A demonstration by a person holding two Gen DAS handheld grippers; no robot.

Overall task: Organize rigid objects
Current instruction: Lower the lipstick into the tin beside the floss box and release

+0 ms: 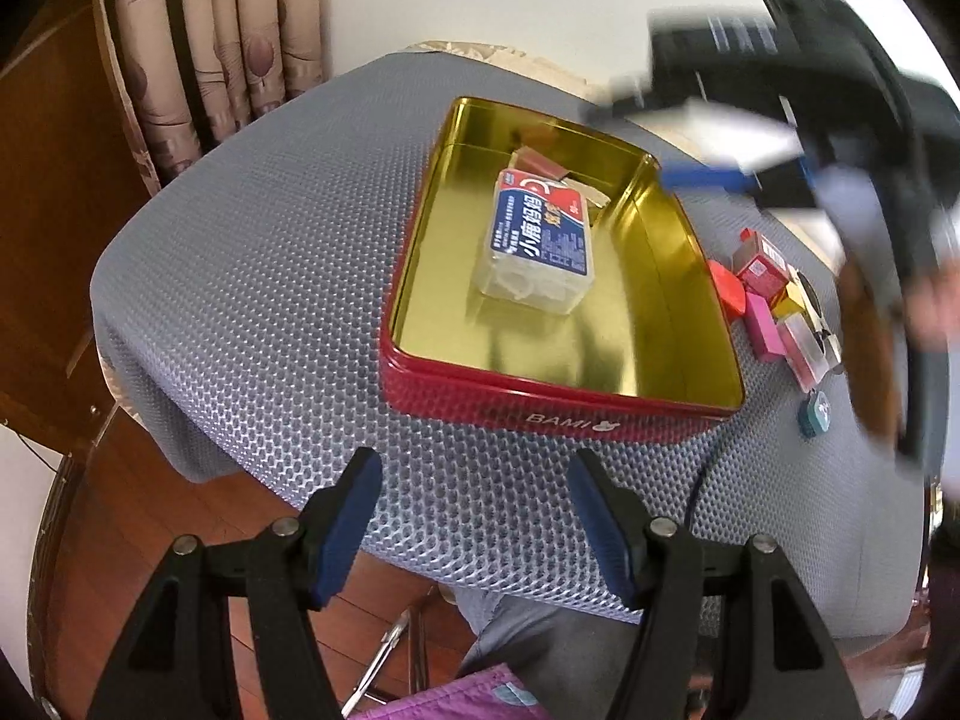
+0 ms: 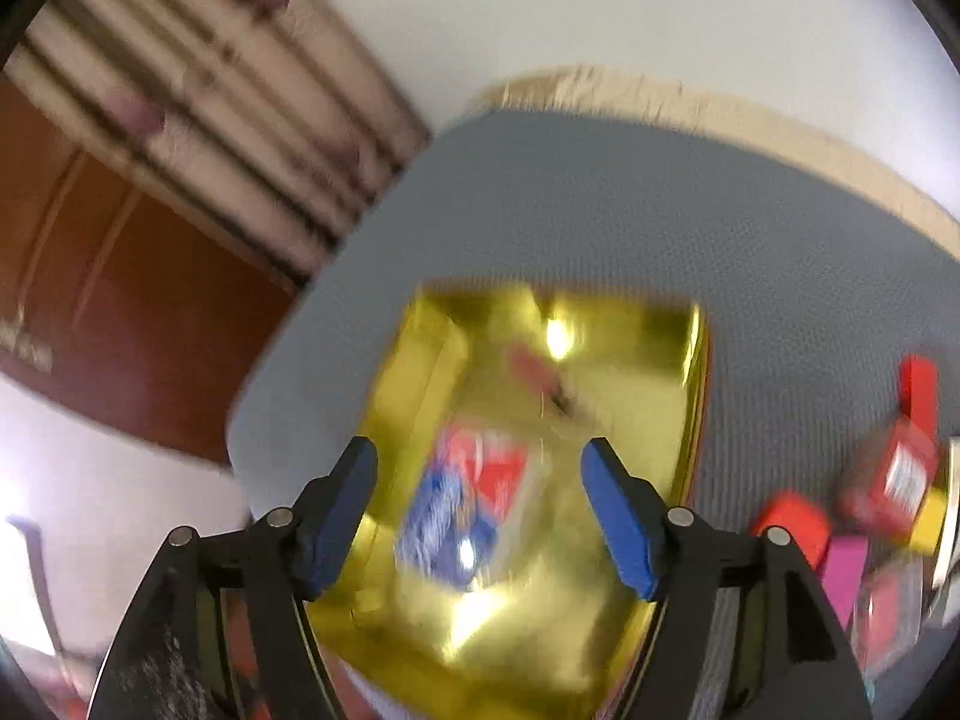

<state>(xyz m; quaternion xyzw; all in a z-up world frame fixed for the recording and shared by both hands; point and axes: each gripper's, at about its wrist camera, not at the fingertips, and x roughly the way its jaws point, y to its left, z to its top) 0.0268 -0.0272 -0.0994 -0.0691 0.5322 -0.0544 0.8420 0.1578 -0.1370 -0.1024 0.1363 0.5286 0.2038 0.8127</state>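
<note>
Left gripper (image 1: 474,516): we hold it above the near edge of the counter (image 1: 252,276), jaws apart, nothing between them.
Right gripper (image 2: 480,510): we hold it over the tin, jaws apart and empty; this view is blurred.
Tin (image 1: 540,384): red outside, gold inside, lying open on the grey mat.
Clear plastic box (image 1: 537,246): lies inside the tin, a small red box (image 1: 537,165) just behind it.
Small boxes (image 1: 774,294): a cluster on the counter, just right of the tin.
</note>
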